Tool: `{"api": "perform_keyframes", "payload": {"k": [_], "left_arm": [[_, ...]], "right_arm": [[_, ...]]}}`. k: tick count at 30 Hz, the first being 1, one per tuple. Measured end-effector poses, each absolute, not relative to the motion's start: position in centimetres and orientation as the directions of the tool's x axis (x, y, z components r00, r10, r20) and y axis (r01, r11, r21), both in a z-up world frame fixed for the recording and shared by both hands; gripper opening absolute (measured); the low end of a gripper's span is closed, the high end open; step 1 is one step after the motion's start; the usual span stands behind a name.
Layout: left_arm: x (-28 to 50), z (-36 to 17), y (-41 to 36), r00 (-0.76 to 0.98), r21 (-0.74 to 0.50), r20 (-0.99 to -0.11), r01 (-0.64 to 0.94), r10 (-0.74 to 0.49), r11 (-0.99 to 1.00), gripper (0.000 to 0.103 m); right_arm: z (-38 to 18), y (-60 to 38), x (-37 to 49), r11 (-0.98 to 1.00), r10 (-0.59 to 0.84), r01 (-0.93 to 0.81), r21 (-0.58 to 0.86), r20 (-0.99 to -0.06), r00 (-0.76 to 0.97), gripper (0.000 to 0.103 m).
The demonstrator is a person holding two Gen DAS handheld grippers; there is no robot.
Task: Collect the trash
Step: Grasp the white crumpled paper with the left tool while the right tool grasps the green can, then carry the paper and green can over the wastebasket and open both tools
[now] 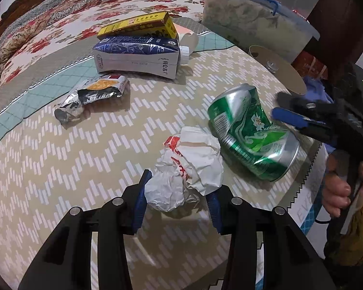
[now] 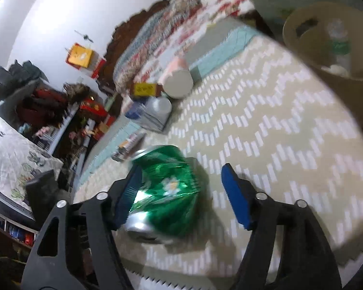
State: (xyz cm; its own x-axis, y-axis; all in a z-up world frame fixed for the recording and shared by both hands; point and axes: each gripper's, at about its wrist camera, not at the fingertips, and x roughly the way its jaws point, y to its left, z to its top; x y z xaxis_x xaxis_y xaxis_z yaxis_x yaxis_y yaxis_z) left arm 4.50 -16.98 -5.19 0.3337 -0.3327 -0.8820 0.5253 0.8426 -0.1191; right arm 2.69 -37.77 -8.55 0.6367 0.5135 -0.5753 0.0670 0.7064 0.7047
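Crumpled paper (image 1: 191, 169) gripped in left jaws; green can (image 2: 164, 193) between open right jaws.

My work surface is a table (image 1: 60, 164) with a beige zigzag-pattern cover, teal border along the far edge. Lying directly on it: crushed green can (image 1: 251, 133) on its side, crumpled white paper wrapper (image 1: 191, 169) just beside it, flattened foil snack packet (image 1: 92, 96) further off, blue-and-white carton (image 1: 138, 58) on its side with a yellow box (image 1: 138, 25) at its far side (stacked or just behind, can't tell). A pale paper cup (image 2: 177, 81) lies tipped near the border. A tan bin (image 2: 326, 48) stands at the far corner.
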Motion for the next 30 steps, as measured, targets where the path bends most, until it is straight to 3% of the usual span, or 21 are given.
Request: {"api": "perform_keyframes", "payload": {"k": [1, 8, 10, 13, 20, 30], "left_arm": [[4.5, -5.2, -17.1, 0.334, -0.114, -0.885, 0.521, -0.326, 0.846, 0.041], [4.6, -5.2, -18.4, 0.350, -0.066, -0.897, 0.499, -0.270, 0.864, 0.041], [4.7, -5.3, -18.9, 0.362, -0.038, -0.900, 0.488, -0.242, 0.872, 0.040], [4.9, -5.2, -19.4, 0.359, -0.034, -0.904, 0.483, -0.234, 0.875, 0.040], [5.9, -4.1, -24.7, 0.342, -0.044, -0.900, 0.546, -0.271, 0.836, 0.037], [11.1, -2.7, -39.7, 0.266, -0.149, -0.871, 0.659, -0.413, 0.737, 0.037]], "right_arm": [[-8.7, -37.3, 3.2, 0.714, 0.519, 0.055, 0.698, -0.581, 0.627, 0.061], [-9.1, -34.2, 2.4, 0.714, 0.582, -0.045, 0.698, -0.558, 0.591, 0.056], [-9.1, -34.3, 2.0, 0.690, 0.600, -0.051, 0.722, -0.532, 0.597, 0.036], [-9.3, -35.2, 1.3, 0.641, 0.630, -0.046, 0.766, -0.492, 0.601, 0.029], [-7.9, -39.3, -1.0, 0.627, 0.564, -0.005, 0.779, -0.450, 0.692, 0.025], [-5.8, -51.3, -2.9, 0.636, 0.298, 0.166, 0.754, -0.438, 0.848, 0.025]]}}
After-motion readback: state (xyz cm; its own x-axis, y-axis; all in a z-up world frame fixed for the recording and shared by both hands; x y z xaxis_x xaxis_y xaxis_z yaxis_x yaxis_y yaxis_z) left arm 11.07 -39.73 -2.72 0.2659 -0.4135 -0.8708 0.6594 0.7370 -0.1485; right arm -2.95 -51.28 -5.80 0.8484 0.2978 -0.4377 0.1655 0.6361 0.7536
